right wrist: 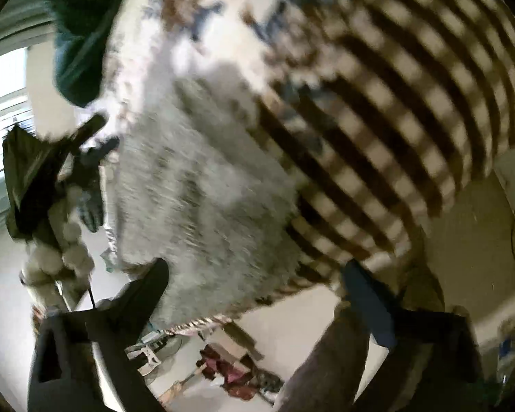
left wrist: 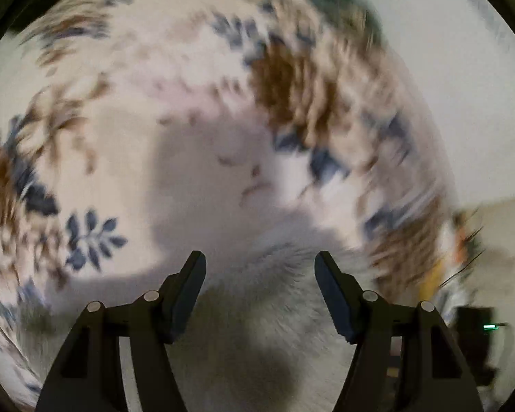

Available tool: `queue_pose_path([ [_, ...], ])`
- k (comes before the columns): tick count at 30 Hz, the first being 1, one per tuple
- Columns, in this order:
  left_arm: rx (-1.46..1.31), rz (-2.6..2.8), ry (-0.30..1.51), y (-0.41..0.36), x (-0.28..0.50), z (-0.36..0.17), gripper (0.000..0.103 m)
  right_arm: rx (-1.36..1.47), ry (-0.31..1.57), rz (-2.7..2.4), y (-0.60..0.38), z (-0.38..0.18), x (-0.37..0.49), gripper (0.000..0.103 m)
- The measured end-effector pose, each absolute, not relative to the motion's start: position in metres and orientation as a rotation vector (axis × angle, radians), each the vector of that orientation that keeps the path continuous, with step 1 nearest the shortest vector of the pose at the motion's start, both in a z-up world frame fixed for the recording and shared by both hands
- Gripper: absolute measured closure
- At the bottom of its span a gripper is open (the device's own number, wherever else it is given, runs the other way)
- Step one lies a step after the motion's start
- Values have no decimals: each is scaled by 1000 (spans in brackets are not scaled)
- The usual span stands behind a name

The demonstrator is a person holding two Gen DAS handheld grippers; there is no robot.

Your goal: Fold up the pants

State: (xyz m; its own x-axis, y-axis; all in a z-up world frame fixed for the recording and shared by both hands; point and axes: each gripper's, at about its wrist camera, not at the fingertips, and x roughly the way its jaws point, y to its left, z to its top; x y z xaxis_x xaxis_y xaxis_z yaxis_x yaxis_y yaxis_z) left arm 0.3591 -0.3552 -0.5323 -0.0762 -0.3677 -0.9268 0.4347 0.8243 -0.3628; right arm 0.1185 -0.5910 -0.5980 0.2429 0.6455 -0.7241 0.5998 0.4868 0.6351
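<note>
Both views are motion-blurred. In the left wrist view my left gripper (left wrist: 259, 257) is open and empty above a light grey fuzzy garment, likely the pants (left wrist: 257, 312), which lies on a white bedspread with blue and brown flowers (left wrist: 127, 113). In the right wrist view my right gripper (right wrist: 257, 267) is open and empty, its fingers either side of the near edge of the same grey fuzzy pants (right wrist: 202, 189). The left gripper (right wrist: 86, 140) shows there as a dark shape at the far left edge of the pants.
A brown and cream checked blanket (right wrist: 377, 110) lies right of the grey garment. A dark green cloth (right wrist: 79, 34) sits at the bed's far end. The floor below the bed edge holds scattered clutter (right wrist: 223, 367). A dark device with a green light (left wrist: 480, 329) is at lower right.
</note>
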Motion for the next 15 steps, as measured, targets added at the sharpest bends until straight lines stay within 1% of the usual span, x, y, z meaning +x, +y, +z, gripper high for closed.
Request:
queue_pose_path([
  [1,-49,-666,1468,-333,356,-514,27,1152,1406,48,-594,-596,122,0],
  [2,-102,-654,1443,-318,353,-505,9,1131,1392,60,-596,-596,129,0],
  [3,-145,-635,1419,-303,349,-495,4,1113,1379,86,-599,-597,139,0],
  [5,-253,-576,1377,-260,337,-483,4,1066,1366,132,-600,-600,162,0],
  [7,-343,-499,1372,-221,321,-486,4,1036,1358,214,-600,-610,184,0],
  [12,-486,-386,1411,-171,284,-525,4,988,1461,434,-574,-648,233,0],
  [15,-526,-368,1378,-154,271,-543,4,1018,1510,526,-561,-669,239,0],
])
